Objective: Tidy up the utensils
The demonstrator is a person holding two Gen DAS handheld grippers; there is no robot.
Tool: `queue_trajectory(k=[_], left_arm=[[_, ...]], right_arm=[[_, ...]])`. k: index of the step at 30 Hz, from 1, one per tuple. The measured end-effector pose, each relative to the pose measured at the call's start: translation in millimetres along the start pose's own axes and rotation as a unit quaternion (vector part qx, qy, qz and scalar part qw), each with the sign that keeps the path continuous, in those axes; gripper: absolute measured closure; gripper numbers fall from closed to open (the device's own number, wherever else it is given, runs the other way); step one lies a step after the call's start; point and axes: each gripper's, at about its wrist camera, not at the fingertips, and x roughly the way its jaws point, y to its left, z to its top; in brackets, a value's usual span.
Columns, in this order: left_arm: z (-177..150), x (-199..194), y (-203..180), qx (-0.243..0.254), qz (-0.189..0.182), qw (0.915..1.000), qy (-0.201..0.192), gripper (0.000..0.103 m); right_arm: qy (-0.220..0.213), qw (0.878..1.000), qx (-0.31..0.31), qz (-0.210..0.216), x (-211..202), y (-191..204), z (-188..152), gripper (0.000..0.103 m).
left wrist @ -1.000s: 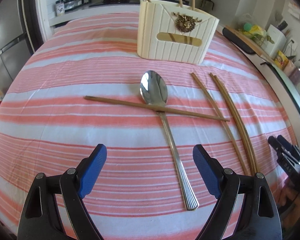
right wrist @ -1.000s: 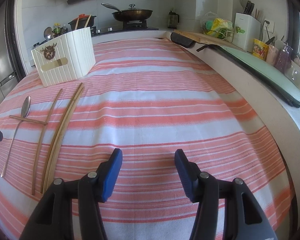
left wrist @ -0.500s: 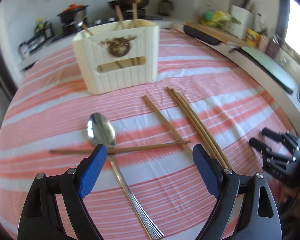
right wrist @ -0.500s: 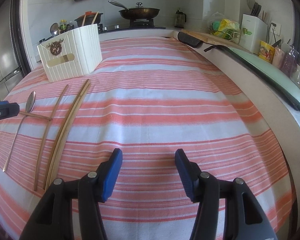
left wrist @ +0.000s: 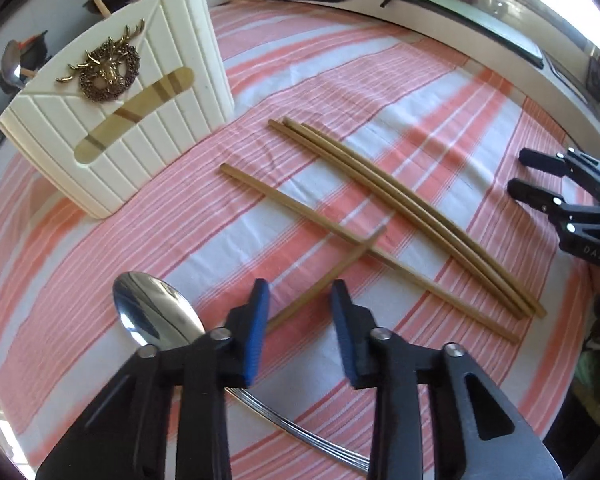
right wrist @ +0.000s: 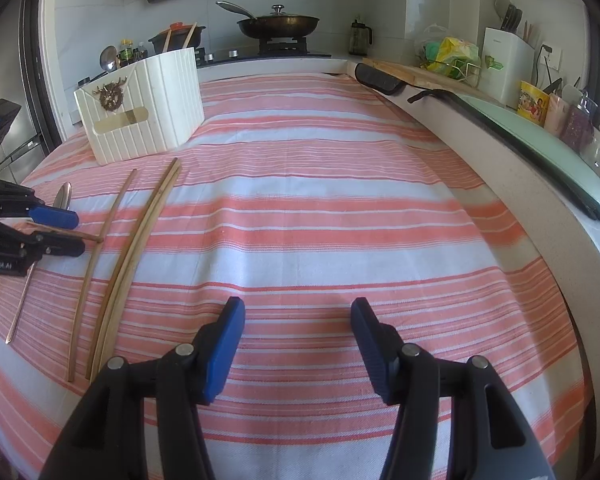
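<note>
A white ribbed utensil holder (left wrist: 120,120) with a brass deer badge stands on the striped cloth, with chopsticks and a spoon in it. On the cloth lie a steel spoon (left wrist: 156,312), a pair of long chopsticks (left wrist: 400,208), a single chopstick (left wrist: 284,200) and a crossed chopstick (left wrist: 340,264) resting over the single one. My left gripper (left wrist: 299,292) hangs low over the crossed chopstick; its jaws are closing with that chopstick between them, the pads clear of it. My right gripper (right wrist: 298,308) stands open over bare cloth, with nothing between its fingers.
The striped tablecloth (right wrist: 340,208) ends at a pale counter edge (right wrist: 540,200) on the right. A stove with a lidded pan (right wrist: 278,24) sits behind the holder. A knife block (right wrist: 504,64), jars and a dark pad (right wrist: 380,78) line the counter.
The left gripper has moved in and rolled, coming down close over the spoon bowl and the crossed chopstick, and its jaws have narrowed a lot. The right gripper has stayed put.
</note>
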Motion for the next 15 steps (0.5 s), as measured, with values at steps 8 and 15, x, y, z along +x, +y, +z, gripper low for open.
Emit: queue_trajectory(k=[8,15], left_arm=[[1,-8,9,-0.060,0.016,0.9981,0.007,0.100],[-47,-53,63,-0.220,0.018,0.9749,-0.027,0.100]], right_arm=[[0.000,1.000,0.001,0.001,-1,-1,0,0.046],[-0.002,1.000,0.004,0.004,-1,-2,-1,0.046]])
